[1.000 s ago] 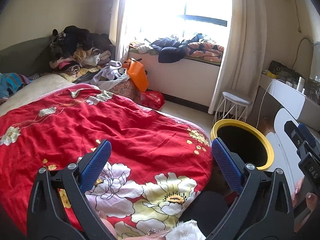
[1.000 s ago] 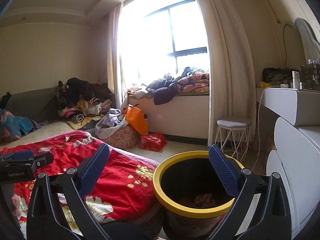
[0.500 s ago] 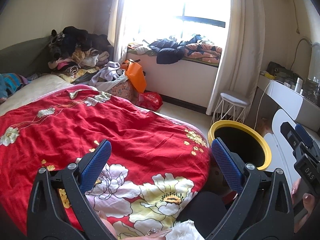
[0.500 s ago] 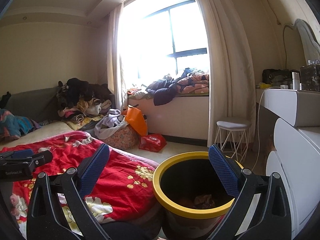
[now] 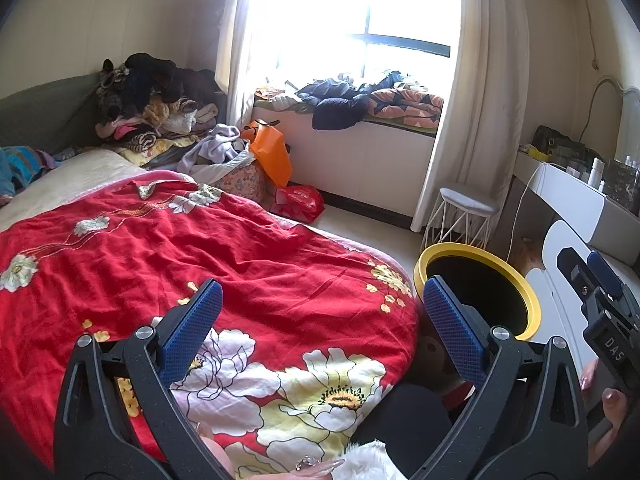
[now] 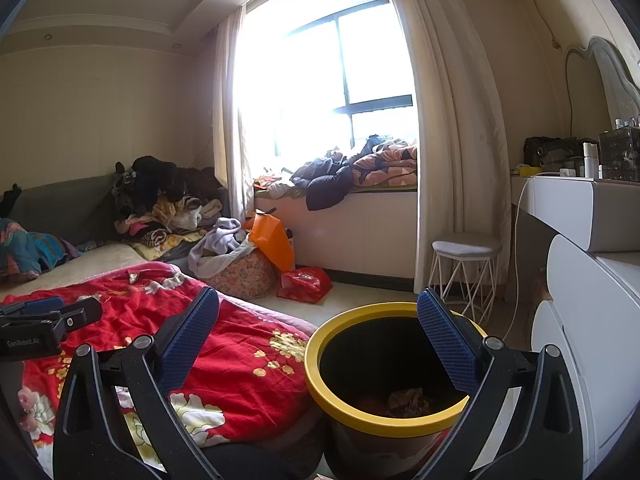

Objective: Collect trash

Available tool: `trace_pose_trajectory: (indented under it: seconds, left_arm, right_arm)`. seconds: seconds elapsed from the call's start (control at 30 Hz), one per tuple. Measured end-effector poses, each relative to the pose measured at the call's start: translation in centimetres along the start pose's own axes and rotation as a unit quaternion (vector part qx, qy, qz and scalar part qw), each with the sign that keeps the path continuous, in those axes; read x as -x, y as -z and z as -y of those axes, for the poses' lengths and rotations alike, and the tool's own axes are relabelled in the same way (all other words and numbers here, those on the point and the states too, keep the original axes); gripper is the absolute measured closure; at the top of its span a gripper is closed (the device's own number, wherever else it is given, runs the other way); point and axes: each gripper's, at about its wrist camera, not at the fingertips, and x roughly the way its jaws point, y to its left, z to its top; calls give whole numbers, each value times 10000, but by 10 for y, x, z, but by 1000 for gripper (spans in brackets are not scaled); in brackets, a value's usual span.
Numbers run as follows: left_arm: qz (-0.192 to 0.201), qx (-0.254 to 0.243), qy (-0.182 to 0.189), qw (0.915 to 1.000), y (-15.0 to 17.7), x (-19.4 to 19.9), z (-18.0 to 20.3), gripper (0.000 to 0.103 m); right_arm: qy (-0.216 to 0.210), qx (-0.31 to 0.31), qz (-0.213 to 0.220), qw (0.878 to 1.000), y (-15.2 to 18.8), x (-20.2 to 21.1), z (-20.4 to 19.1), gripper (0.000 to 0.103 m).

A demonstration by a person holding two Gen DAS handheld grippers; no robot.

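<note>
A black trash bin with a yellow rim (image 6: 316,372) stands on the floor at the foot of the bed, and crumpled brownish trash (image 6: 408,396) lies at its bottom. My right gripper (image 6: 318,336) hovers open just above and before the bin, with nothing between its blue pads. My left gripper (image 5: 320,320) is open and empty over the red flowered blanket (image 5: 240,264), with the bin (image 5: 528,300) past its right finger. Each gripper shows at the edge of the other's view. No loose trash shows on the blanket.
A red plastic bag (image 5: 300,200) and an orange bag (image 5: 272,152) lie on the floor by the window seat. A white wire stool (image 5: 464,208) stands by the curtain. A white dresser (image 6: 580,320) is close on the right. Clothes are piled on the sofa (image 5: 152,108).
The left wrist view has shifted slightly, so the bin and room sit a little further left in it. The right gripper has hardly moved. Both stayed open.
</note>
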Motion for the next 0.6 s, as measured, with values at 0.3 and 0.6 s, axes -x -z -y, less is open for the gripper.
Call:
trace_pose_trajectory:
  seconds: [0.3, 0.6]
  left_arm:
    - [1, 8, 3, 10000, 0, 0, 0, 10]
    - [8, 2, 6, 10000, 0, 0, 0, 11]
  right_arm:
    - [3, -2, 4, 10000, 0, 0, 0, 6]
    - [5, -5, 3, 10000, 0, -1, 1, 6]
